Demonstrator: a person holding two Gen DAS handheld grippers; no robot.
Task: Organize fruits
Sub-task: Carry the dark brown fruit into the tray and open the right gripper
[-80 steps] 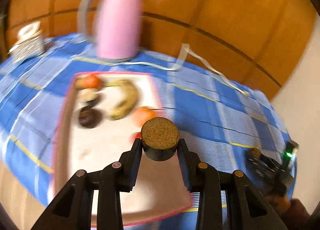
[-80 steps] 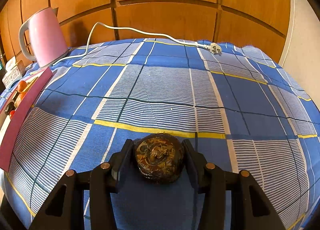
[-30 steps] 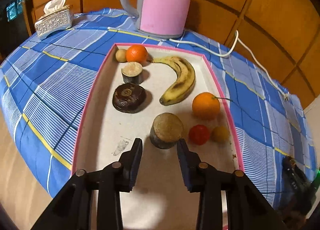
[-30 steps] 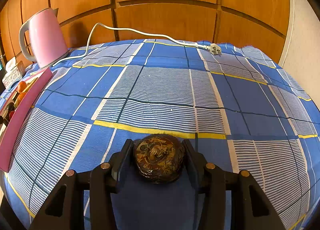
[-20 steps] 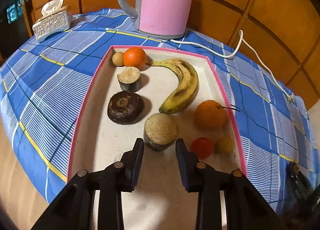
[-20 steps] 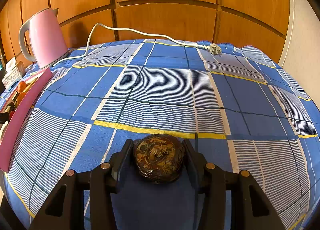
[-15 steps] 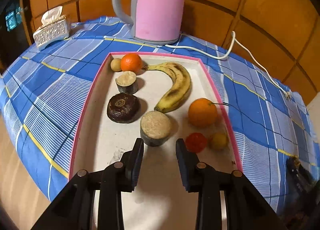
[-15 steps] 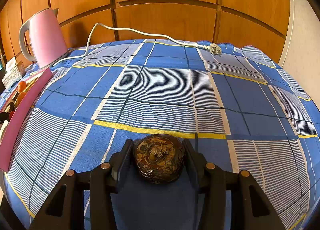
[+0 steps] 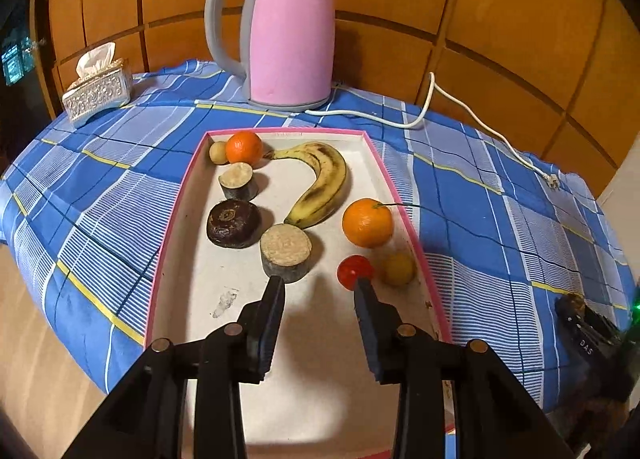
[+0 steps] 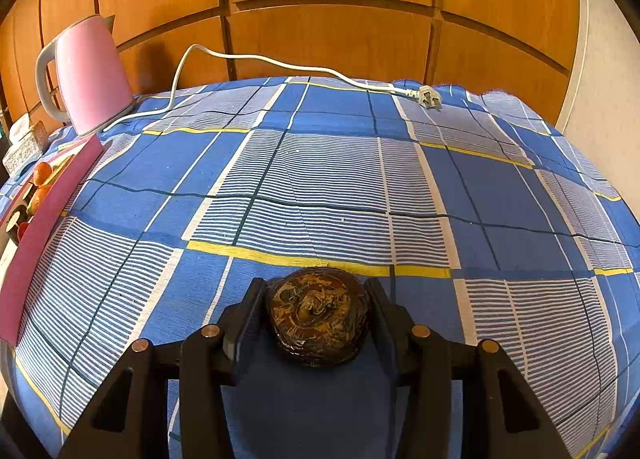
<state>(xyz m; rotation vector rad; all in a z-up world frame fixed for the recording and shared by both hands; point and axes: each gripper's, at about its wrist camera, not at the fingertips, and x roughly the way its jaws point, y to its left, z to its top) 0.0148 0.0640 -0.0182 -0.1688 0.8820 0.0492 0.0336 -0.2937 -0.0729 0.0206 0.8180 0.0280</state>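
Wood panels back a table w/ blue plaid cloth (image 10: 332, 179); pink kettle (image 9: 288, 31) at top centre of left view, cord (image 10: 280, 59) trailing across the cloth, tissue box (image 9: 98, 93) upper left.

Pink-rimmed tray (image 9: 172, 227) fills mid-frame in left view. In it: banana (image 9: 324, 183), two oranges (image 9: 366, 221) (image 9: 244, 147), dark round fruit (image 9: 234, 223), two cut stubs, near one (image 9: 286, 251) just above the left gripper (image 9: 318, 287). Small red fruit (image 9: 354, 271) and yellow one (image 9: 398, 269) sit by the right rim.

Left gripper: jaws empty and opening, nothing between them; left fingertip close to the near stub, right fingertip overlapping the red fruit in frame, can't tell if touching.

Right gripper (image 10: 318, 291): fingers clamped on a dark mottled fruit (image 10: 318, 317), low centre of right view, over the cloth, well apart from the tray at far left edge.

Risks, as I judge them:
- Spreading left jaws may nudge the red fruit into the yellow one; both round, prob. roll along the rim.
- Stub could tip if clipped.
- Mottled fruit is rounded, held only at the sides; a quick swing to the tray could slip it out.
- Tray's free space is at the near end, where the left gripper hangs; bringing the right one in risks a clash.
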